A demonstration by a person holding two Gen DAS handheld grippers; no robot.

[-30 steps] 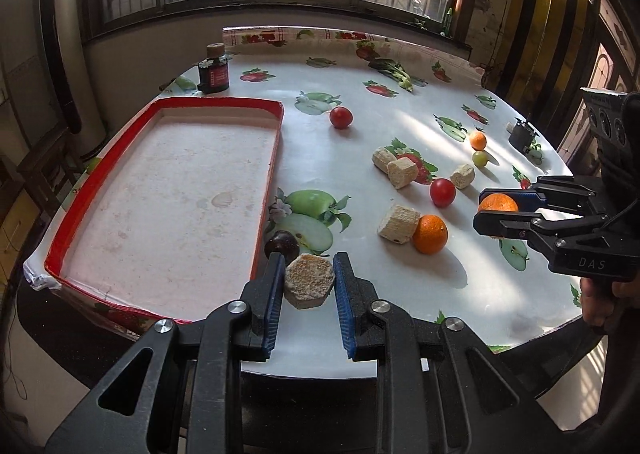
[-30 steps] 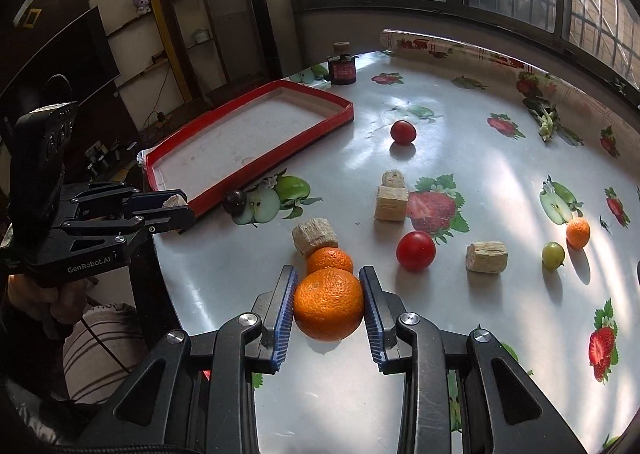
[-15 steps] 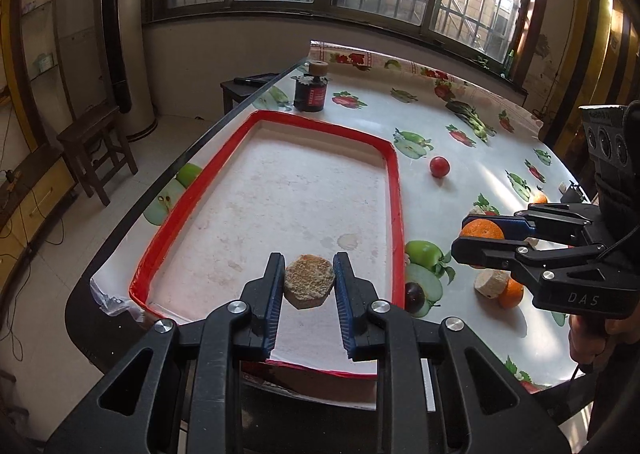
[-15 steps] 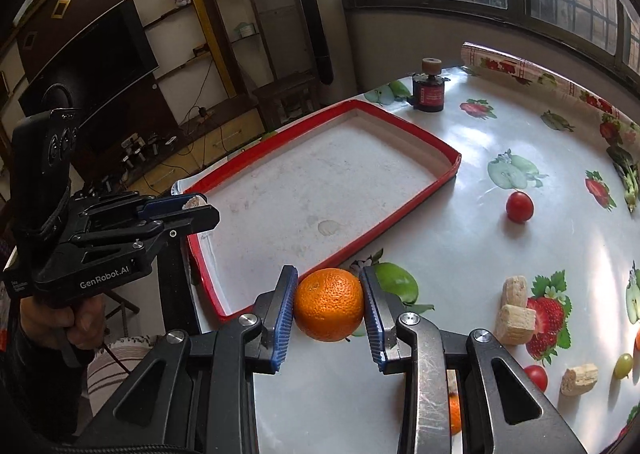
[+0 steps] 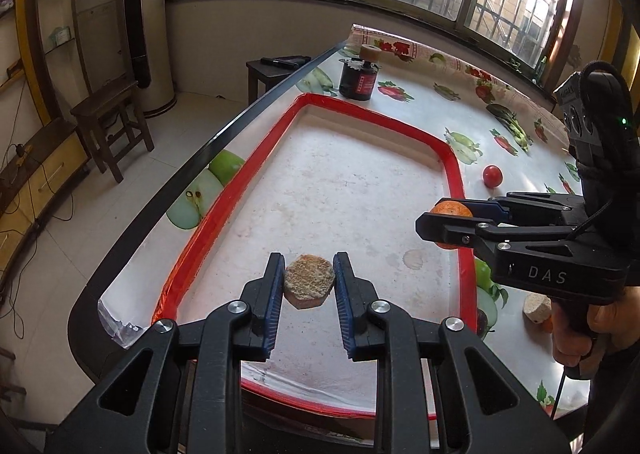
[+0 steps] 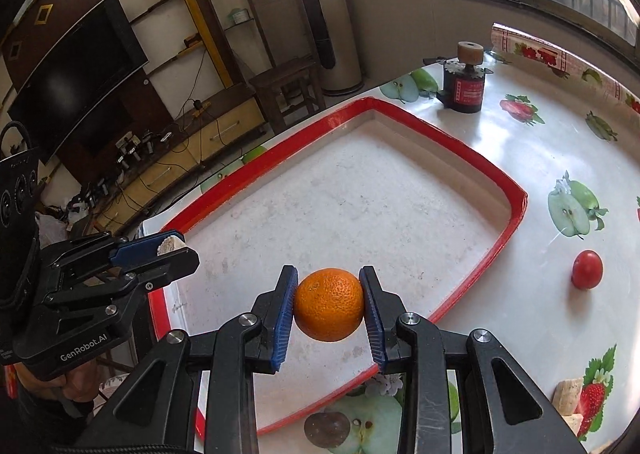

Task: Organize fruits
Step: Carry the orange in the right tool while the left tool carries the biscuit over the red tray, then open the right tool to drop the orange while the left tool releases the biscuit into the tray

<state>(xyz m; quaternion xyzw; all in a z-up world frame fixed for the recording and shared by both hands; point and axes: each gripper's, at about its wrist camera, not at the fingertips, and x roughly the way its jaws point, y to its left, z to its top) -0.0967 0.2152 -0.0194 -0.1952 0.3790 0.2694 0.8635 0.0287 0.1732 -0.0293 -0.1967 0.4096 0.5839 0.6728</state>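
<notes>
My left gripper (image 5: pixel 309 282) is shut on a tan hexagonal block (image 5: pixel 309 281) and holds it over the near end of the red-rimmed white tray (image 5: pixel 256 169). My right gripper (image 6: pixel 329 308) is shut on an orange (image 6: pixel 329 304) above the tray's (image 6: pixel 460 145) near right part. In the left wrist view the right gripper (image 5: pixel 440 219) hangs over the tray's right rim with the orange (image 5: pixel 450 209) in it. In the right wrist view the left gripper (image 6: pixel 176 250) shows at the left with the block's edge (image 6: pixel 170 244) between its jaws.
A red tomato (image 5: pixel 492 175) (image 6: pixel 587 269) lies on the fruit-print tablecloth right of the tray. A dark jar (image 5: pixel 358 73) (image 6: pixel 466 85) stands beyond the tray. A dark plum (image 6: pixel 326 430) and tan blocks (image 6: pixel 568 398) lie near the tray's near right corner. A stool (image 5: pixel 112 113) stands left of the table.
Both grippers have moved left from the open table to above the tray, each carrying its object. The loose fruits and blocks have slid out to the right of view.
</notes>
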